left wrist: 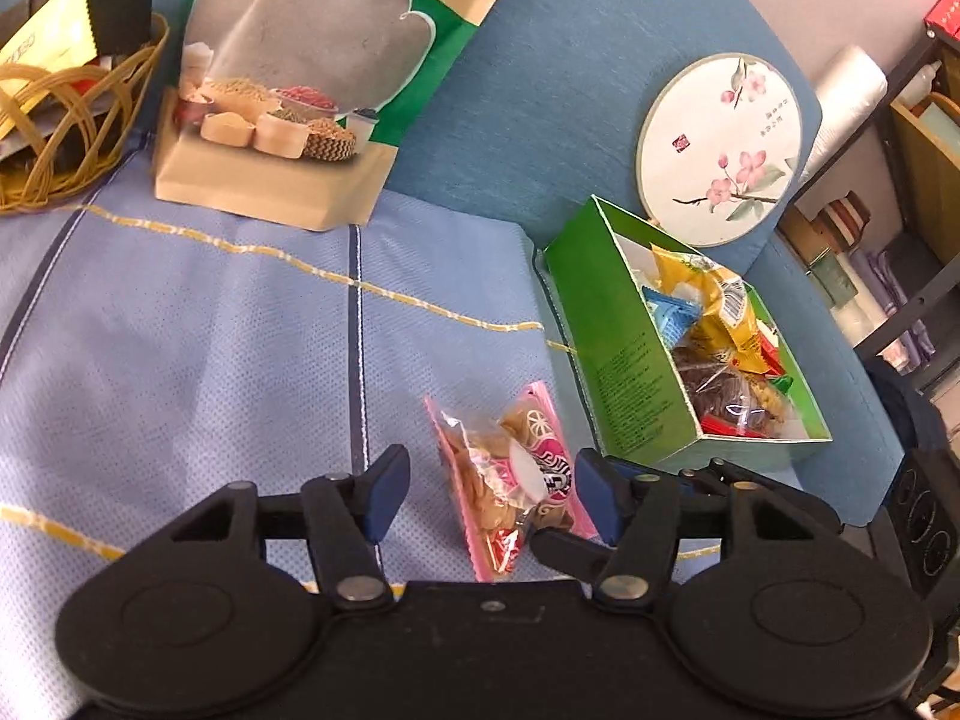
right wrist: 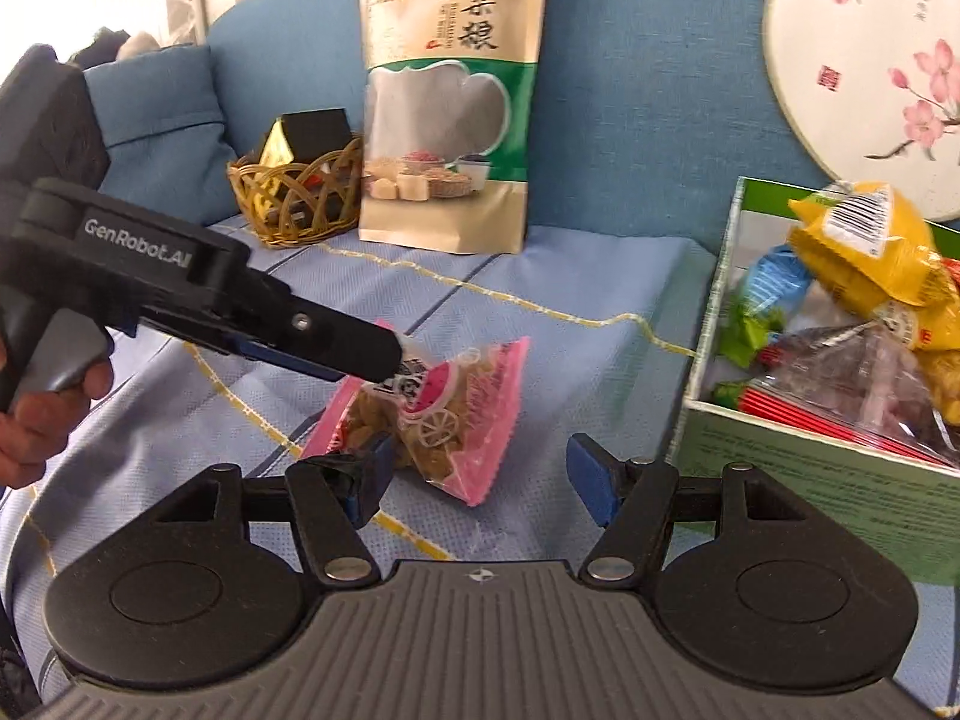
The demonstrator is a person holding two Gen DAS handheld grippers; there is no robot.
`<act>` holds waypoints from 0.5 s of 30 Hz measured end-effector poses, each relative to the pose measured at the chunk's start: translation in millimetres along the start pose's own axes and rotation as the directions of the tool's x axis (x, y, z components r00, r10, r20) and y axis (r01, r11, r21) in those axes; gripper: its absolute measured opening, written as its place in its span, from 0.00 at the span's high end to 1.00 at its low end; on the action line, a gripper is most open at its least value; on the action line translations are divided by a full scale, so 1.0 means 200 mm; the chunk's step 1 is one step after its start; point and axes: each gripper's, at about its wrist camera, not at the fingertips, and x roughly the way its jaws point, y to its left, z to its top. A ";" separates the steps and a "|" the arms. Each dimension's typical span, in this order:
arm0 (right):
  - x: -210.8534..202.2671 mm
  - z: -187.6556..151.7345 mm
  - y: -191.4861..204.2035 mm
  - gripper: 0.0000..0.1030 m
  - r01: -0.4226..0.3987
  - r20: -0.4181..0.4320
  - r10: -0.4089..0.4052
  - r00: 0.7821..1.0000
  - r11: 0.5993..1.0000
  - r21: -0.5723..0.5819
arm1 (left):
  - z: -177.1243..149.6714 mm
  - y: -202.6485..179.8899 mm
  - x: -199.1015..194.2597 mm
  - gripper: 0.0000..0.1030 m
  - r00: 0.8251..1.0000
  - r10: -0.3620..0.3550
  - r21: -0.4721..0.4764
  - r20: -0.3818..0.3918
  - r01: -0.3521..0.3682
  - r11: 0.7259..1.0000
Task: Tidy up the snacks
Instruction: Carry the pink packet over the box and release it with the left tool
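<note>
A pink snack packet lies on the light blue cover, between the spread fingers of my left gripper, which is open around it. The packet also shows in the right wrist view, where the left gripper reaches over its top from the left. My right gripper is open and empty, just in front of the packet. A green box full of several snack packets stands to the right. A wicker basket with snacks sits at the far left.
A large grain pouch stands upright against the blue sofa back. A round floral fan leans behind the green box. Shelves stand beyond the sofa's right end. A blue cushion lies at the left.
</note>
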 end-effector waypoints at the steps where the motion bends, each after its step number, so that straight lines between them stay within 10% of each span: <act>1: 0.01 0.00 0.00 0.00 -0.004 0.000 0.004 1.000 1.000 -0.006 | 0.00 0.00 0.01 0.07 1.000 -0.004 -0.003 -0.005 0.004 1.000; 3: 0.05 0.00 0.02 0.01 -0.014 0.000 0.014 1.000 1.000 -0.015 | 0.00 0.01 0.03 0.17 1.000 -0.013 -0.019 -0.011 0.013 1.000; 4: 0.07 0.00 0.02 0.01 -0.020 0.001 0.020 1.000 1.000 -0.018 | 0.00 0.01 0.05 0.38 1.000 -0.020 -0.022 -0.021 0.020 1.000; 6: 0.11 0.00 0.03 0.38 -0.034 -0.012 0.034 0.999 0.999 -0.019 | 0.00 0.01 0.08 0.41 1.000 -0.016 -0.023 -0.024 0.015 1.000; 15: -0.13 0.09 0.02 0.42 0.089 0.123 -0.087 0.989 0.996 -0.014 | 0.12 -0.25 -0.02 0.46 0.995 -0.081 0.088 0.062 0.076 0.993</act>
